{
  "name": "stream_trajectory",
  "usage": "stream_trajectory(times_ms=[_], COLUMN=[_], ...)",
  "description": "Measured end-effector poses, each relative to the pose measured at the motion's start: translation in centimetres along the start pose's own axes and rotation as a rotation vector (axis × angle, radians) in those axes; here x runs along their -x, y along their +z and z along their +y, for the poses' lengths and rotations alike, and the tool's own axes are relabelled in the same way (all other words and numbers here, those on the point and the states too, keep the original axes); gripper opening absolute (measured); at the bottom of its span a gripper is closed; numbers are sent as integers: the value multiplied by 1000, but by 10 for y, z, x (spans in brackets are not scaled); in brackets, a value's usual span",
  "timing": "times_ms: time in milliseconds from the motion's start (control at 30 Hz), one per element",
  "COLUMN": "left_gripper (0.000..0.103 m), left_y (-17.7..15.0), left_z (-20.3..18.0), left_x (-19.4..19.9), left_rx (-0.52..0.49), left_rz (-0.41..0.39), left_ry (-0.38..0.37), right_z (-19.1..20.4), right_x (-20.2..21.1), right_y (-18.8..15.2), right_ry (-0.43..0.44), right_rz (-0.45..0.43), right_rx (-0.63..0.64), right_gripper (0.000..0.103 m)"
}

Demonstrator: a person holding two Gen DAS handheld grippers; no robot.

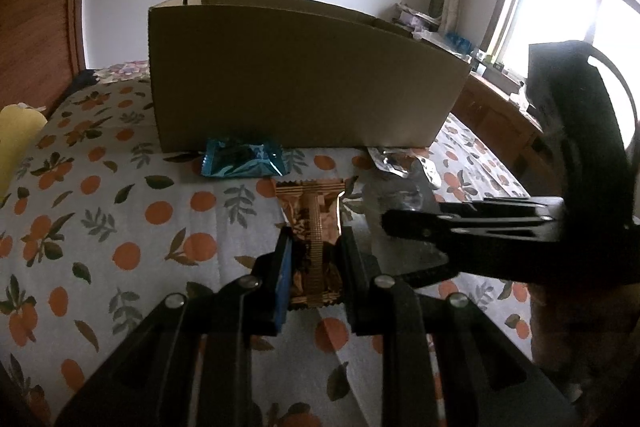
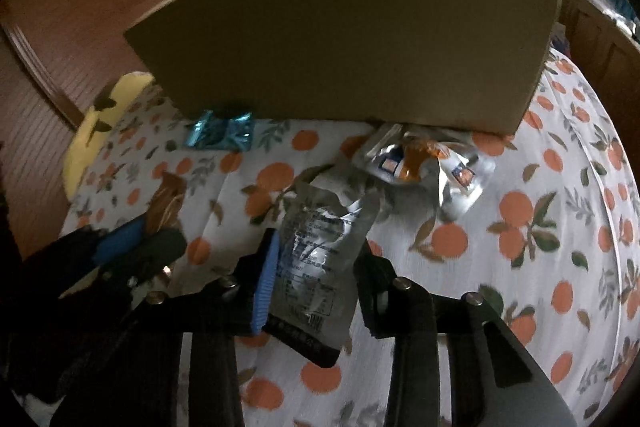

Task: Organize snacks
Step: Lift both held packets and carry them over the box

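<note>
In the left wrist view, a brown snack packet (image 1: 314, 247) is seen clamped between the 2 fingers of the left tongs (image 1: 314, 251), just above the bed (image 1: 120, 211), which is covered in an orange-print sheet. A blue snack packet (image 1: 242, 159) is laid on the sheet, touching the foot of the cardboard box (image 1: 304, 75) that stands behind it. The right tongs (image 1: 404, 223) are seen entering from the right side, with a silver pouch (image 1: 400, 203) partly hidden behind them.

In the right wrist view, the silver pouch (image 2: 316, 263) is gripped between the 2 fingers of the right tongs (image 2: 316, 259), its printed label turned upward. 2 further silver sachets (image 2: 420, 163) with orange markings are lain against the base of the cardboard box (image 2: 352, 35). The blue snack packet (image 2: 220, 135) is found at the box's left lower corner. The left tongs (image 2: 160, 227) are visible at the left edge, closed on the brown snack packet (image 2: 168, 203). A yellow pillow (image 2: 96, 135) is placed at the far left of the bed (image 2: 540, 227)
</note>
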State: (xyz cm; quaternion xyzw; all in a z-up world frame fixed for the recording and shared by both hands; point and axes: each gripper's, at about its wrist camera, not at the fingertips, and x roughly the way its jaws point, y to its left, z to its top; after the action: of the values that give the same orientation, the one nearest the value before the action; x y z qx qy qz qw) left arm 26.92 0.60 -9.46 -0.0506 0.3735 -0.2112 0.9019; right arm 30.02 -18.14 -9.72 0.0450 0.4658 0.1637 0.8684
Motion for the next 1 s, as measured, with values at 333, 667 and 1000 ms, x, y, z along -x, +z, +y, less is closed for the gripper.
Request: stream_trajectory(times_ms=[333,667,1000], left_gripper=[20,20,20], left_y=[15,51,100], left_z=[-15,-28,-33], left_x=[31,52,51], left_rx=[-53,-110,-160], left_rz=[-42,-86,-129], left_ry=[36,62,98], right_z=[0,-5,-7], right_x=[27,71,110], right_y=[-3,16,51], right_ry=[18,31,27], right_rz=[-45,-118,-195], right_rx=[26,71,167], right_gripper=[22,22,22])
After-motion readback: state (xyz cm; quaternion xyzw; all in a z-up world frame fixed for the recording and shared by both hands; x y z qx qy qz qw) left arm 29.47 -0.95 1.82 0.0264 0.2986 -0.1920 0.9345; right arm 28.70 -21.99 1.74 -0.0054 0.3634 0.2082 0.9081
